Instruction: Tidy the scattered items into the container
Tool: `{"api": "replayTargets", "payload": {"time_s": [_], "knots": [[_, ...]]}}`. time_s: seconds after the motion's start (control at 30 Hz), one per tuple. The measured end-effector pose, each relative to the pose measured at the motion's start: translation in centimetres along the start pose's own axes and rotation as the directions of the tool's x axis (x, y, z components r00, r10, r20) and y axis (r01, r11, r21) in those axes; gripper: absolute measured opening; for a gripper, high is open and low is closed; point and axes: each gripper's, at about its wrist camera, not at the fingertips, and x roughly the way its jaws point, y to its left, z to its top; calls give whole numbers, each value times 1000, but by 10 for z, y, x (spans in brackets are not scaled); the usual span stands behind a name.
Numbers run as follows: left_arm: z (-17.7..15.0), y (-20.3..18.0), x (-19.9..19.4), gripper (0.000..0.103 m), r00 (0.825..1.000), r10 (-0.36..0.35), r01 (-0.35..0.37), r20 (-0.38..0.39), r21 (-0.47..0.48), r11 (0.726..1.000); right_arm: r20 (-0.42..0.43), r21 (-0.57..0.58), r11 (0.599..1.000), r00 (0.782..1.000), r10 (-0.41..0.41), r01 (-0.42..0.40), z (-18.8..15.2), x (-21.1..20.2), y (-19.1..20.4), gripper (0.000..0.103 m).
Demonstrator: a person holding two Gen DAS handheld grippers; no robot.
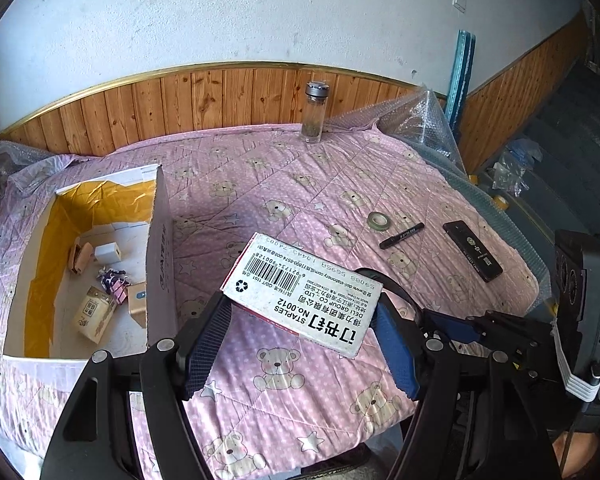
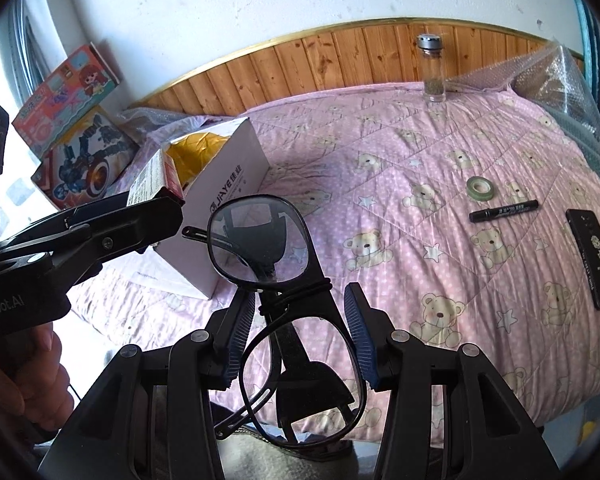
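I hold staples (image 1: 300, 292) in left claw (image 1: 300, 336), glasses (image 2: 284, 280) in right claw (image 2: 300, 332). Box (image 1: 160, 264) part-filled; tape (image 1: 380, 221), marker (image 1: 402, 235), case (image 1: 473, 255) remain on bed.

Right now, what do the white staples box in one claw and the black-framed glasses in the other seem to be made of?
The white staples box looks like thin printed cardboard, matte: crisp folded edges, a printed barcode and a recycling mark. The black-framed glasses look like glossy plastic; the clear lenses, glass or plastic, catch reflections. The left gripper holds the box, the right gripper the glasses.
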Motion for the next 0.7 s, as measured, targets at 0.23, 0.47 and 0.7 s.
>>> {"api": "replayTargets", "payload": {"time_s": [0.23,0.47,0.7], "knots": [[-6,22,-28,72,999,0,2,42,-37,999,7,-72,997,1000,9,-8,7,-3,30,49],[-13,56,-50,72,998,15,-9,65,-92,996,20,-158,987,999,44,-40,22,-4,68,49],[-19,94,-71,72,995,46,-32,89,-152,988,20,-225,972,996,82,-75,38,3,103,49]]}}
